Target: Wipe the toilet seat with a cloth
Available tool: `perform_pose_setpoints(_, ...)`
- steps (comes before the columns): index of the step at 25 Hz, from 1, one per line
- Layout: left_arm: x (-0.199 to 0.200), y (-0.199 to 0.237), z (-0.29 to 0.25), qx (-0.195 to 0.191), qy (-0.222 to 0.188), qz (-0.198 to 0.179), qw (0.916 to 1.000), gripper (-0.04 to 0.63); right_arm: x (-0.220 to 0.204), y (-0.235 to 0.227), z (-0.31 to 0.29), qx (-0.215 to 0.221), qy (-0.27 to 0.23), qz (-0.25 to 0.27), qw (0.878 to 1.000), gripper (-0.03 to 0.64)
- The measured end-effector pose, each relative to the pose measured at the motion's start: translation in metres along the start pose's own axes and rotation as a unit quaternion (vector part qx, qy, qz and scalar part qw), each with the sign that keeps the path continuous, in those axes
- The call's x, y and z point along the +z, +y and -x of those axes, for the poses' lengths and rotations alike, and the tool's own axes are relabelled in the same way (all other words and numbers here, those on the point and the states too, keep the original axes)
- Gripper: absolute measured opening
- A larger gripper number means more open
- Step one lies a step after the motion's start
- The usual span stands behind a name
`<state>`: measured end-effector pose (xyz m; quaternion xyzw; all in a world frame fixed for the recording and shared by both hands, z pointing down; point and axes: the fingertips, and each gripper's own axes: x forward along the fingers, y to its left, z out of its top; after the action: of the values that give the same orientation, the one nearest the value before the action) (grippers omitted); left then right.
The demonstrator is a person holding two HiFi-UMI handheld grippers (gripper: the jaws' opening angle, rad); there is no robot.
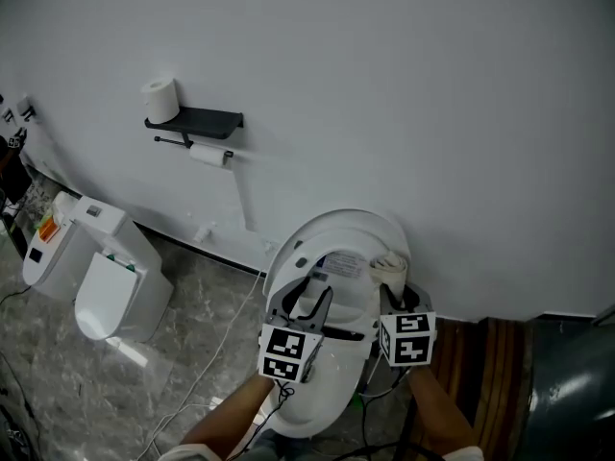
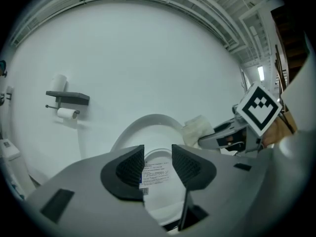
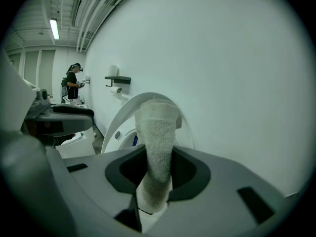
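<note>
Cloth: clamped upright in right gripper jaws, ready for wiping; left gripper jaws part-open, empty, facing raised toilet lid

White cloth, bunched, at raised toilet lid rt edge.
</note>
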<state>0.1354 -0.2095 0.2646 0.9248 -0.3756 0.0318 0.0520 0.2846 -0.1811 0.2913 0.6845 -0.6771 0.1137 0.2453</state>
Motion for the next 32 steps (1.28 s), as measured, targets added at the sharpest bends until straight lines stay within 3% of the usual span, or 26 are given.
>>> perform_pose_setpoints(4, -0.011, 0.009, -0.027, -0.010, 0.014, -0.024, 0.9996, 0.209, -0.007, 0.005, 0.014, 0.008, 0.003, -0.017, 1.000, 0.110)
perform_pose_setpoints(8, -0.034, 0.018, -0.067, -0.050, 0.061, -0.062, 0.9949, 0.221, -0.013, 0.011, 0.035, 0.017, 0.005, -0.027, 0.999, 0.110)
perform_pose_setpoints(16, -0.029, 0.042, -0.110, -0.015, 0.069, -0.134, 0.9885, 0.221, -0.045, -0.001, 0.063, 0.006, 0.027, -0.061, 0.998, 0.110)
perform_pose_setpoints(22, -0.034, 0.035, -0.134, -0.045, 0.117, -0.176, 0.9765, 0.240, -0.059, -0.004, 0.068, 0.007, 0.038, -0.085, 0.996, 0.109)
perform_pose_setpoints(25, -0.032, 0.036, -0.139, -0.064, 0.129, -0.184, 0.9725, 0.257, -0.057, -0.001, 0.068, 0.016, 0.034, -0.089, 0.995, 0.109)
perform_pose_setpoints(29, -0.040, 0.038, -0.143, -0.107, 0.156, -0.150, 0.9705, 0.279, -0.058, 0.001, 0.069, 0.027, 0.033, -0.094, 0.995, 0.109)
perform_pose_setpoints(32, -0.043, 0.035, -0.146, -0.121, 0.168, -0.158, 0.9654, 0.290, -0.057, 0.002, 0.069, 0.030, 0.032, -0.100, 0.994, 0.109)
